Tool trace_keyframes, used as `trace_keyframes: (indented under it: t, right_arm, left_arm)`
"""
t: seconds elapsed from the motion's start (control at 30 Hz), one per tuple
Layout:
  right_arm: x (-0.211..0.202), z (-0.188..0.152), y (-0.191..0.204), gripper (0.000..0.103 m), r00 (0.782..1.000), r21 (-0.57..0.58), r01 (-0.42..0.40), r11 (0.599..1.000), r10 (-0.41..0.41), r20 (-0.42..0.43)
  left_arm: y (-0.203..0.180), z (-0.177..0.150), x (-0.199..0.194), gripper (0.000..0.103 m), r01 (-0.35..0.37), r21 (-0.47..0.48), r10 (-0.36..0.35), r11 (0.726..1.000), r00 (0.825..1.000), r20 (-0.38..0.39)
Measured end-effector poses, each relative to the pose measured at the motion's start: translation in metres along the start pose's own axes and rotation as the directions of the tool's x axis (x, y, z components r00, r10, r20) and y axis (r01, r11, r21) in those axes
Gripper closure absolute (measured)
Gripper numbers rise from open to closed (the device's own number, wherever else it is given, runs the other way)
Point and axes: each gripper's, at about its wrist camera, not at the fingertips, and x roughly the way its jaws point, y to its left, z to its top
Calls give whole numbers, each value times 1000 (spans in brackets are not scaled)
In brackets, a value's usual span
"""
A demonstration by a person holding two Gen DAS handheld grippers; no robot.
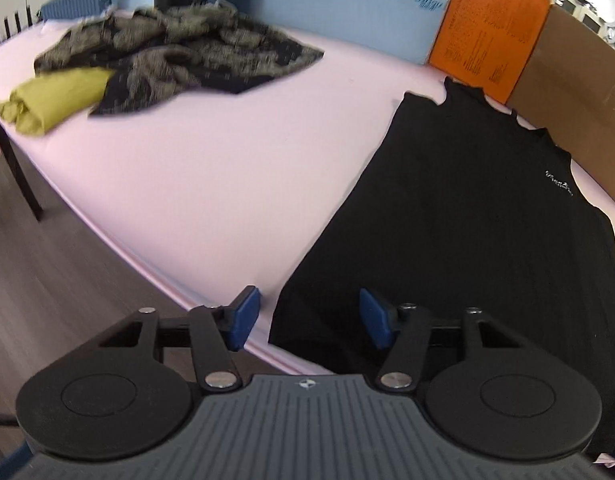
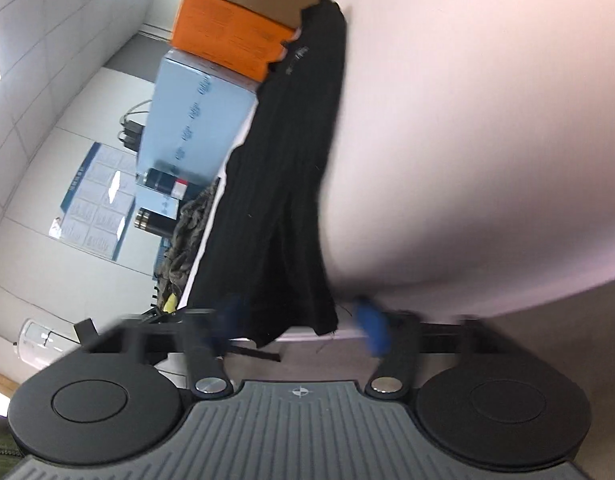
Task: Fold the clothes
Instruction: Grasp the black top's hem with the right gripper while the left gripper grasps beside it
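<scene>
Looking along the left gripper (image 1: 309, 318), what sat between its fingers (image 1: 243, 316)?

— The near corner of the black garment (image 1: 467, 220). The fingers stood apart, one over bare table (image 1: 207, 168) and the other over the cloth, and neither pad pressed on the fabric.

And the garment itself, where was it?

— It lay spread flat on the pale pink table, running from the front edge toward the back, with a small pale script mark near its far end. That end lay just in front of an orange box (image 1: 491, 32) and a brown cardboard panel (image 1: 575, 88).

What about the right gripper (image 2: 299, 320)?

— Its view was rolled well over (and badly smeared). Its fingers showed apart too, with the hem of the black garment (image 2: 283, 168) hanging over the table's edge between them. One blue pad blurred against the cloth, and the other stood clear of it beside the table (image 2: 467, 140). I saw no grip on the fabric.

Was anything else on the table?

— Well apart from the black one, at the far left, lay a crumpled patterned garment (image 1: 179, 52) with a rolled yellow-green cloth (image 1: 55, 96) touching its near side. A long blue box (image 1: 347, 8) stood behind them.
</scene>
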Motion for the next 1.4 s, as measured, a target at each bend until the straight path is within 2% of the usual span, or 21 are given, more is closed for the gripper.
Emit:
trace_keyframes:
  t: [0.03,0.17,0.27,0.33,0.4,0.53,0.6,0.73,0.8,0.87,0.9,0.93,0.97,1.03,1.17,1.4]
  right_arm:
    - [-5,2,4,98,1000,-13,-17,1000,17,5]
    - [-33,21,28,98,983,-47,-154,987,158,97]
    - [-42,37,51,97,979,-139,-162,977,177,102]
    - [-39,41,59,95,980,-185,-165,969,182,76]
    - [-35,40,61,93,984,-193,-154,969,168,61]
    - [-24,29,61,93,999,-207,-32,978,38,25]
    - [-28,20,53,93,1000,-203,31,979,-31,5]
    - [-36,3,37,93,987,-212,152,965,-160,-24]
    - [-35,-3,34,93,972,-241,216,946,-231,-36]
    - [-36,-8,32,90,969,-262,225,939,-244,-41]
    - [-37,-10,31,73,971,-264,215,940,-234,-42]
    - [-38,-11,31,58,980,-255,183,950,-198,-36]
    - [-39,-13,31,32,986,-246,150,958,-162,-30]
    - [-38,-14,33,28,994,-246,104,964,-112,-18]
    - [-30,-12,38,28,998,-254,71,965,-69,13]
    - [-10,-4,28,28,996,-139,69,988,-60,67]
  left_arm:
    - [0,3,-2,77,-11,19,11,1000,1000,12]
    - [10,12,5,76,-49,3,49,999,999,-15]
    - [15,11,8,69,-49,0,49,999,999,-21]
    - [14,10,8,55,-66,12,66,998,998,-17]
    - [18,8,7,52,-68,6,69,998,998,-15]
    - [31,1,2,50,-71,-24,71,997,997,-5]
    - [40,-3,0,50,-94,-45,94,995,996,-8]
    - [62,-10,6,51,-206,-83,200,975,977,-69]
    - [77,-13,8,51,-220,-134,208,966,973,-98]
    - [89,-15,5,50,-203,-189,186,961,977,-106]
    - [93,-16,2,45,-180,-213,164,960,982,-93]
    - [95,-17,-3,36,-153,-231,140,961,988,-70]
    - [95,-17,-8,32,-127,-244,120,961,992,-44]
    - [91,-18,-16,20,-58,-246,63,968,998,10]
    - [70,-15,-19,18,86,-167,-78,982,996,49]
    - [31,-12,-6,18,178,-21,-177,984,984,9]
